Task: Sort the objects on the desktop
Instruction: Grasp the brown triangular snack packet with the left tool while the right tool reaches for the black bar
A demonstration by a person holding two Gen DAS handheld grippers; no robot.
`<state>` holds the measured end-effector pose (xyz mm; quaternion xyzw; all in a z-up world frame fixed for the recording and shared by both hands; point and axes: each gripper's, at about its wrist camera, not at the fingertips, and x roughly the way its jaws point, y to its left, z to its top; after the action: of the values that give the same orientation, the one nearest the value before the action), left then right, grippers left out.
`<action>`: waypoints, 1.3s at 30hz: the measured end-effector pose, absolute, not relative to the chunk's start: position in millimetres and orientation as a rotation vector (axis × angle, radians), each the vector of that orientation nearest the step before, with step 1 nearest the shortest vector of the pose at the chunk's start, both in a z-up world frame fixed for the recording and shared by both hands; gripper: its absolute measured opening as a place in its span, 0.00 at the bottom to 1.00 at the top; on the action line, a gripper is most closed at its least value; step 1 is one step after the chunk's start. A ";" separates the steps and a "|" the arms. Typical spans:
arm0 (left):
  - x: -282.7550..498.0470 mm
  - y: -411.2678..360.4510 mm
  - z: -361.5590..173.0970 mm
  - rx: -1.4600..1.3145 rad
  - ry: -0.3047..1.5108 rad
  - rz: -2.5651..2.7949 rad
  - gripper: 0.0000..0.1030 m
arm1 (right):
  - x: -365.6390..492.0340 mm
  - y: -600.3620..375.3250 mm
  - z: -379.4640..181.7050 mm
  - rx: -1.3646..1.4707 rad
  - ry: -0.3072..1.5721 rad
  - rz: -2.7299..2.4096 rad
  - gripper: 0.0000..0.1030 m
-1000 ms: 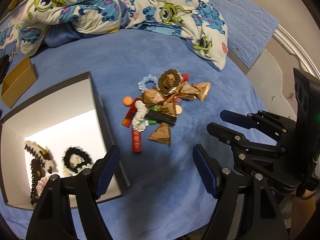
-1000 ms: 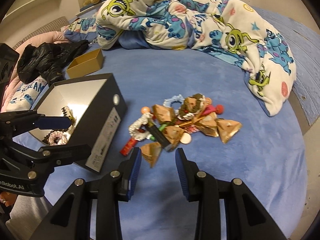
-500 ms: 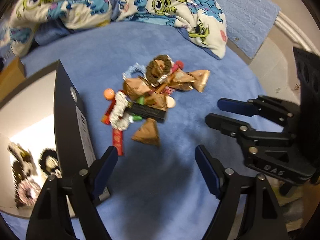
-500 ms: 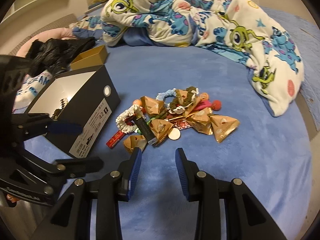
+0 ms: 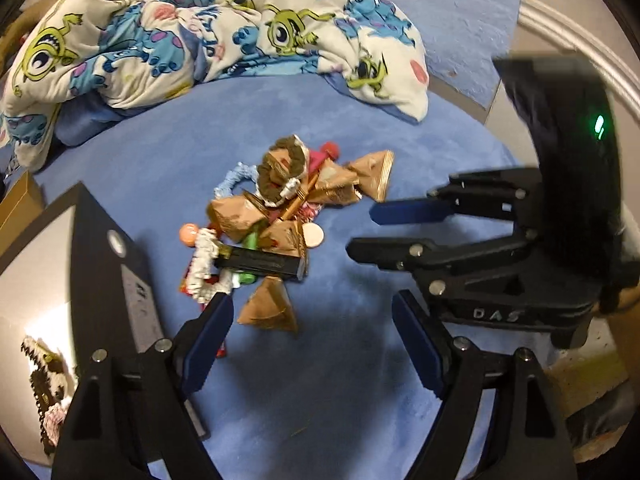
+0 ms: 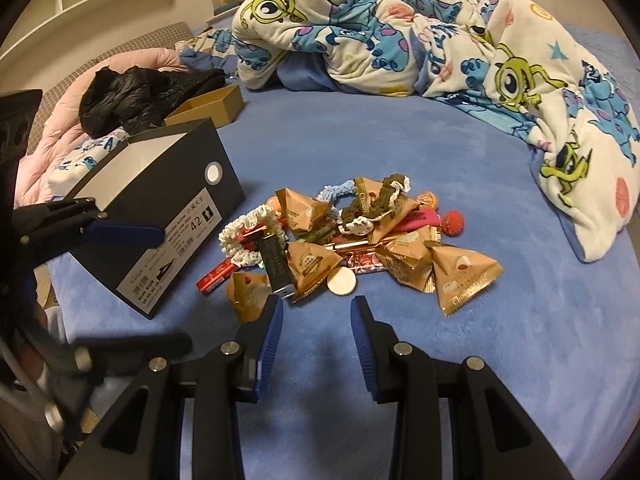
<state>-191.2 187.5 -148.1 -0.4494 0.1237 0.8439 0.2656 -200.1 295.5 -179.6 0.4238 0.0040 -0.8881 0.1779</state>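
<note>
Both grippers have come down closer to the pile of snacks and trinkets (image 6: 352,236) on the blue bedspread (image 6: 520,340), which looms larger than a second ago. The left gripper (image 5: 312,340) has just been opening its jaws; they stand wide, holding nothing, with a gold triangular packet (image 5: 268,304) just ahead of them. The right gripper (image 6: 316,332) is partly open and empty, its left fingertip near the black bar (image 6: 276,266). The black shoebox (image 6: 160,216) sits left of the pile.

Right tool (image 6: 316,320), jaws apart and empty, hovers near a pile of snack packets (image 6: 352,240) mid-bed (image 6: 520,340); black shoebox (image 6: 160,216) toward the left edge.
</note>
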 end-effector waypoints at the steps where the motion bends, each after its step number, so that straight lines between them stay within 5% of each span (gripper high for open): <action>1: -193.5 188.1 -154.4 -1.219 0.335 2.287 0.80 | -201.4 295.3 -180.8 1.194 0.013 -2.501 0.34; 12: -218.2 179.3 -195.6 -1.225 0.262 2.306 0.78 | -220.0 283.8 -202.5 1.168 0.105 -2.331 0.34; 30: -242.5 174.9 -226.2 -1.245 0.245 2.264 0.43 | -251.8 272.1 -228.7 1.173 0.092 -2.208 0.29; 39: -244.5 169.5 -228.3 -1.264 0.200 2.262 0.39 | -252.8 273.8 -230.2 1.163 0.083 -2.195 0.23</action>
<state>-244.5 169.5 -228.3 -0.4685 0.0742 0.8386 0.2680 -252.8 273.8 -230.2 0.4429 0.0317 -0.8361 0.3220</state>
